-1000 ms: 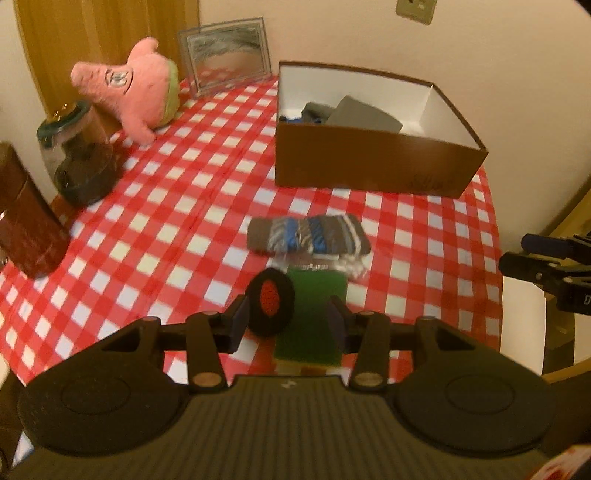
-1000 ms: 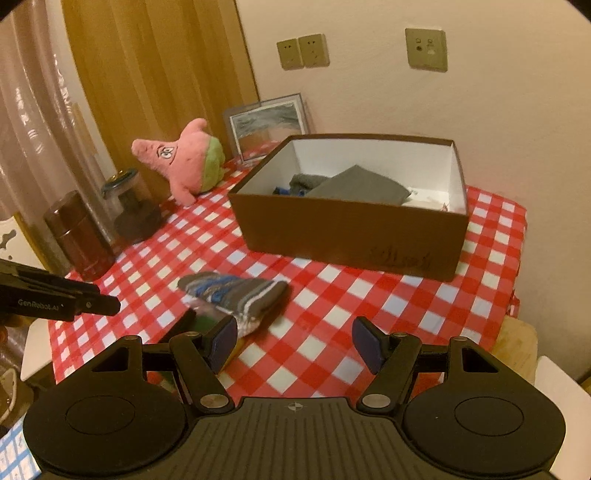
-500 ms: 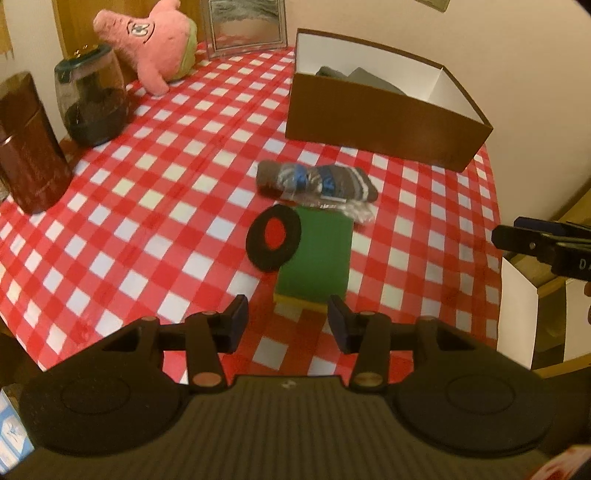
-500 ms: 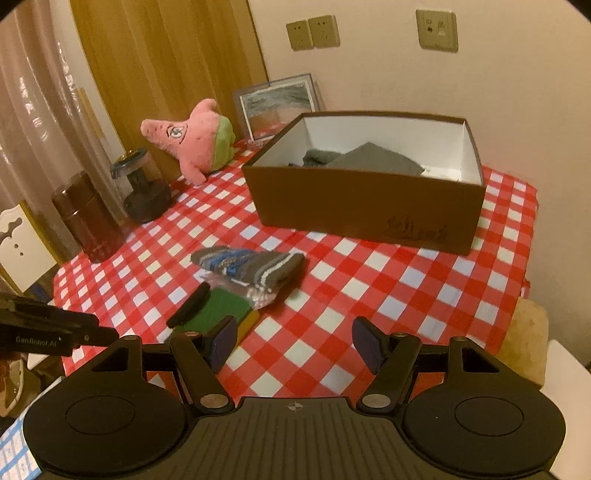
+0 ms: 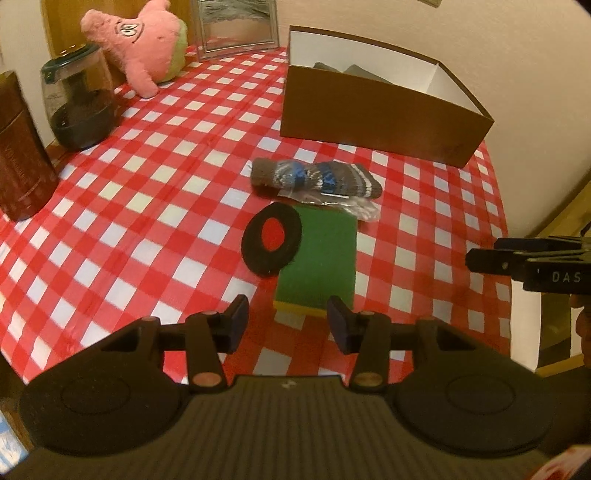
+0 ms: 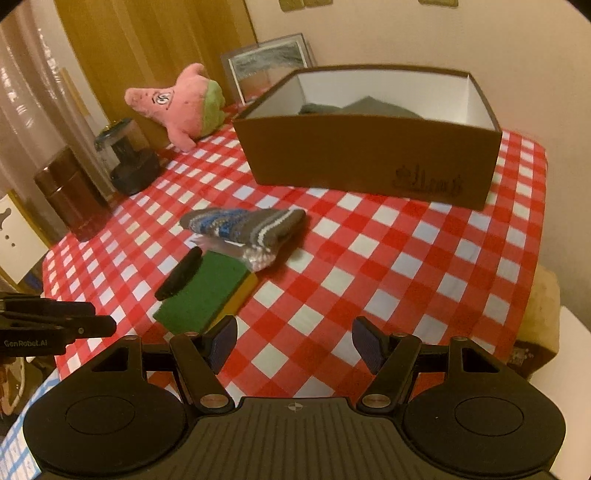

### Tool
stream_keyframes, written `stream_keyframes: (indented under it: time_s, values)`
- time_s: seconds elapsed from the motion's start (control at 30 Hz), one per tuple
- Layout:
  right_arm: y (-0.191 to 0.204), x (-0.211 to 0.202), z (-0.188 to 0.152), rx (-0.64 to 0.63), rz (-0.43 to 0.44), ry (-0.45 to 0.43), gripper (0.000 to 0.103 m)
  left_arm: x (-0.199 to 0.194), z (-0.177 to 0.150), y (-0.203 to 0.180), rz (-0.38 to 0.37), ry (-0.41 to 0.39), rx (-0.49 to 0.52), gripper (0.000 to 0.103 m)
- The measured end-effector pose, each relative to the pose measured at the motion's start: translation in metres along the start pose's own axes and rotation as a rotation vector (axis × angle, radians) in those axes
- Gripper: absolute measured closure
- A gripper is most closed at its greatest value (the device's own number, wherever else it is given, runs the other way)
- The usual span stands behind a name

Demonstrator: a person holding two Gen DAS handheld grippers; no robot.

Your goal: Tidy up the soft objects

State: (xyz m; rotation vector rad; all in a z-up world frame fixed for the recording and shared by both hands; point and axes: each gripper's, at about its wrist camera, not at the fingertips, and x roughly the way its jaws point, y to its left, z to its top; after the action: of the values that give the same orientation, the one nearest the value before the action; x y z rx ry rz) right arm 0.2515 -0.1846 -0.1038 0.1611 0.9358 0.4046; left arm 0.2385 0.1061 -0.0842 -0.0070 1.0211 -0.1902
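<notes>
A green sponge with a yellow base (image 5: 319,260) (image 6: 207,291) lies on the checked tablecloth. A black foam ring (image 5: 271,238) (image 6: 179,273) leans on its left edge. A grey and blue striped sock (image 5: 314,177) (image 6: 245,223) lies beyond, over a clear plastic bag (image 6: 255,254). A brown box (image 5: 380,107) (image 6: 369,147) with grey cloth inside stands behind. A pink plush star (image 5: 142,44) (image 6: 179,105) sits far left. My left gripper (image 5: 288,325) is open and empty, just short of the sponge. My right gripper (image 6: 293,343) is open and empty over the cloth.
A dark jar (image 5: 79,101) and a brown canister (image 5: 18,158) stand at the left edge. A framed picture (image 5: 236,27) leans on the wall. The table's right edge (image 5: 506,206) drops off next to the wall.
My left gripper has pulled back from the foam ring and sponge, which now lie apart from its fingers. The right gripper has moved lower and nearer the table.
</notes>
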Motion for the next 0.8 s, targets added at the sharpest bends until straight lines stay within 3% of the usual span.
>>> stream_keyframes:
  time_s: [0.8]
  values:
    - [0.027, 0.080, 0.007, 0.142, 0.033, 0.064, 0.034, 0.079, 0.026, 0.006, -0.017, 0.016, 0.180, 0.065]
